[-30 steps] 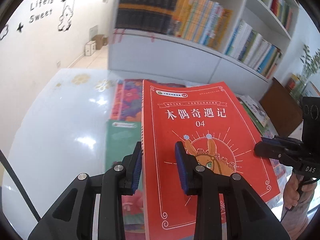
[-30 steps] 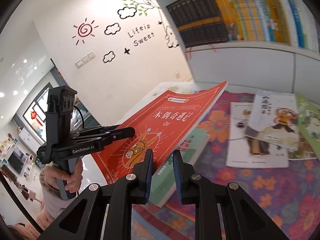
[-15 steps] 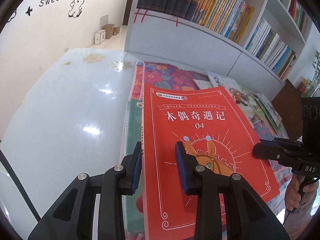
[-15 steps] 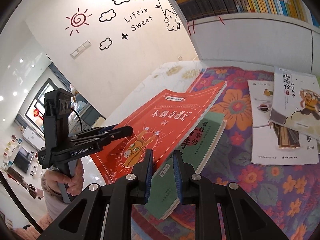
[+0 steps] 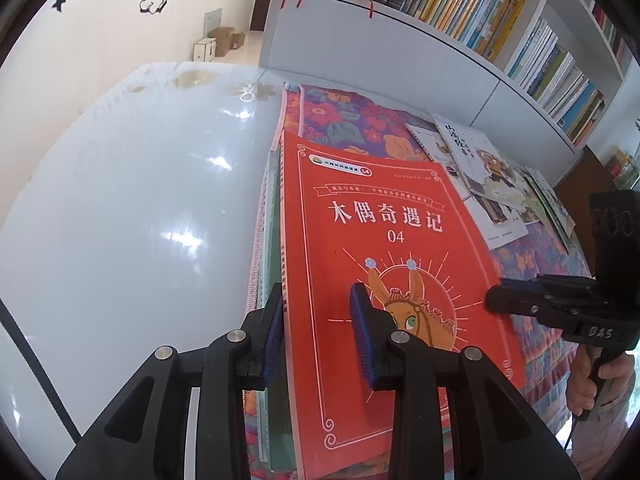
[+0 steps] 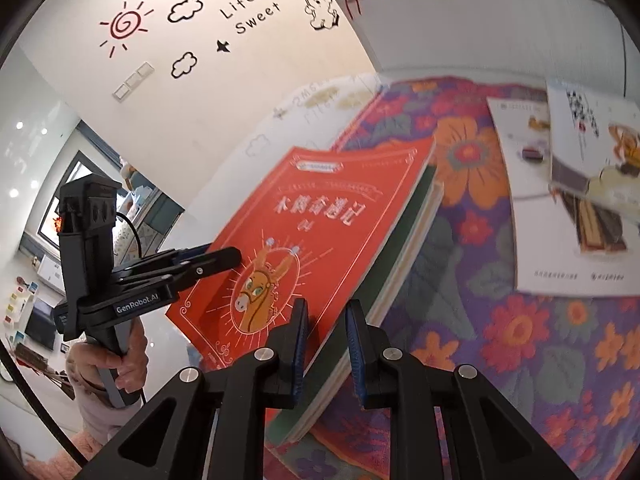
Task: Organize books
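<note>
Red paperback book with a donkey drawn on its cover: clamped along both near edges, left claw on the spine side, right claw on the opposite edge. Lower than a second ago, when the far end was tipped well up above the green book; now nearly flat on that green book, far corners almost matched. Floral cloth spread ahead of and to the right of the right claw, glossy white table to the left of the left claw. Loose white picture books well apart, ahead and right of the left claw. Judged as stacking almost done: settle, release, then fetch those loose ones. Far edge of the red cover blurred, so full contact not certain.
</note>
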Available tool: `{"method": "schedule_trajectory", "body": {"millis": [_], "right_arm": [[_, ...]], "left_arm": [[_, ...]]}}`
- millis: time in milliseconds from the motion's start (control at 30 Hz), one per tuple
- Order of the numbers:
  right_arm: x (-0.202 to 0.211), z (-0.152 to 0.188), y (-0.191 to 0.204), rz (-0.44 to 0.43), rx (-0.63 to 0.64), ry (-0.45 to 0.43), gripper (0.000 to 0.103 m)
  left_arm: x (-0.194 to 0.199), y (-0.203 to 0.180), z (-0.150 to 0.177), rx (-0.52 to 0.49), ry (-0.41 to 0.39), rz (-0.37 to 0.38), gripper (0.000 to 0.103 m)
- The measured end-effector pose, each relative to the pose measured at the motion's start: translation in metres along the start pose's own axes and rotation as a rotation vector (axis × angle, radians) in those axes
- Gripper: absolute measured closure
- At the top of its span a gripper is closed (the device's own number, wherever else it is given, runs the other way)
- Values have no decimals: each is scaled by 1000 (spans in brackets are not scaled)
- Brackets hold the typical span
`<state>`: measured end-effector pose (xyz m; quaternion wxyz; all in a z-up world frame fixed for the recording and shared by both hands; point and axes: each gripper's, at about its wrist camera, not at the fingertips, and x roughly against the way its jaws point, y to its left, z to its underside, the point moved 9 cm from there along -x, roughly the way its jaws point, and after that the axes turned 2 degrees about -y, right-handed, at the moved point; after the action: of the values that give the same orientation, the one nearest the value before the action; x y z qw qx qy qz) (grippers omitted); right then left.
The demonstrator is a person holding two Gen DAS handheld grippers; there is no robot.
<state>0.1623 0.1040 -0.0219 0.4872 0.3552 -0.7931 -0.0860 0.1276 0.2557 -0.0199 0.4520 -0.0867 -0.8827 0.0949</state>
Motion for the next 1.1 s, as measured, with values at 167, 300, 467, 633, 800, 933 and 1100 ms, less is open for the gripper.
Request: {"method": "schedule_trajectory", "body": {"millis": [167,300,467,633,800,933,1100], "right_arm": [[-3,0,-5,-4,-21,5,84],[-3,3,-5,10,-22,14,84],[-1,5,-1,2,-23,12,84],[-2,7,0,5,-21,14,83],[-3,7,1,19,-11,15,82],[-3,8,0,14,-34,16,81],[-1,7,-11,-52,-160,1,63]], "left_arm": [[1,-3,3,-29,9,-44,72],[1,-3,4,-63,12,-114,71],[-2,-2,4,-91,16,-166,71],[-1,-1,4,-95,16,-177,71],[-1,-1,5,-95,19,-179,70],[0,-1,6,-88,19,-181,70],[5,2,4,-36,15,-182,69]]}}
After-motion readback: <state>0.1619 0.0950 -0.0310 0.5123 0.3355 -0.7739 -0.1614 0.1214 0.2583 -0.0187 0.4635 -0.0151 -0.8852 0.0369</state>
